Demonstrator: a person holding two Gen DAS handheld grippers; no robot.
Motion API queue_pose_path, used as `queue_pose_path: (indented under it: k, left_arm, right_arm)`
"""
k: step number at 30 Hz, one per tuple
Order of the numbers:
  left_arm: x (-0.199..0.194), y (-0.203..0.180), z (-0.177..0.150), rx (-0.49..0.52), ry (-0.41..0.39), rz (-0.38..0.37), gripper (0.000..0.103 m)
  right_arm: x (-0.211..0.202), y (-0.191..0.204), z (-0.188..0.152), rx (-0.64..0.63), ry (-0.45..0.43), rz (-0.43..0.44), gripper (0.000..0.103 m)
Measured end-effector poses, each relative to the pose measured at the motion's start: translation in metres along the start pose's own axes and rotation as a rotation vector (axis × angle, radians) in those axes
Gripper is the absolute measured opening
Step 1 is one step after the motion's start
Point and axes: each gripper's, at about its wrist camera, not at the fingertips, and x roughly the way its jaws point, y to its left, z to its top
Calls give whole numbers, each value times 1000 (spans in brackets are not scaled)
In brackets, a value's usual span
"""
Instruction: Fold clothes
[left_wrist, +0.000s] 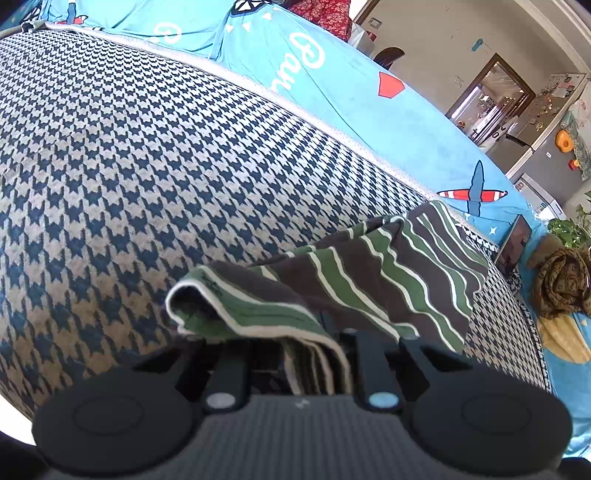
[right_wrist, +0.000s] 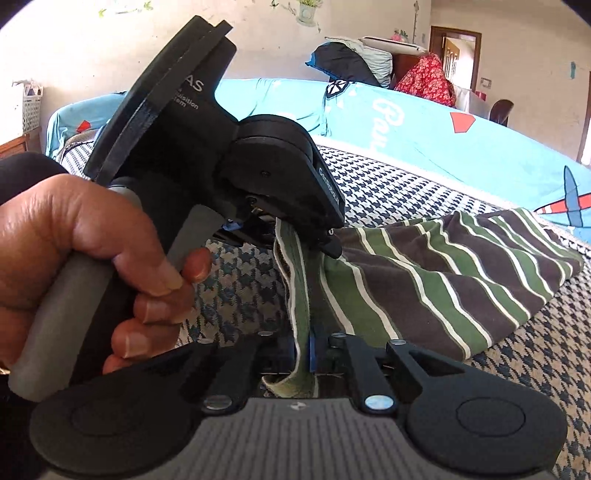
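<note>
Both grippers, left and right, pinch one edge of the brown-and-green striped garment, lifted mid-fold over the houndstooth bedcover; next, carry it across.

Both cameras sit low and close over the houndstooth bed cover. The left wrist view faces along it toward a blue sheet. The right wrist view faces the left gripper from nearby. Both share the striped garment.
</note>
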Motion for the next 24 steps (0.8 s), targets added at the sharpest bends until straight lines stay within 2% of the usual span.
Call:
queue_pose_path:
  k: [5, 10, 13, 16, 21, 23, 24]
  left_arm:
    - [-7, 10, 22, 21, -13, 13, 15]
    - [-13, 21, 46, 51, -13, 16, 15]
    - [-16, 26, 60, 84, 5, 4, 15]
    - [-18, 36, 62, 45, 17, -3, 16]
    - [-20, 54, 61, -34, 34, -12, 17]
    - [-21, 61, 60, -65, 41, -16, 27]
    - [-22, 65, 60, -81, 44, -18, 29]
  right_arm:
    - [8, -2, 22, 82, -4, 80, 8]
    - [14, 13, 41, 83, -13, 170, 5]
    - [24, 21, 52, 85, -20, 189, 4]
    - [33, 24, 56, 69, -9, 161, 4]
    - [26, 24, 39, 18, 34, 154, 4]
    - [22, 19, 32, 35, 52, 153, 4]
    - [20, 16, 29, 43, 61, 152, 4]
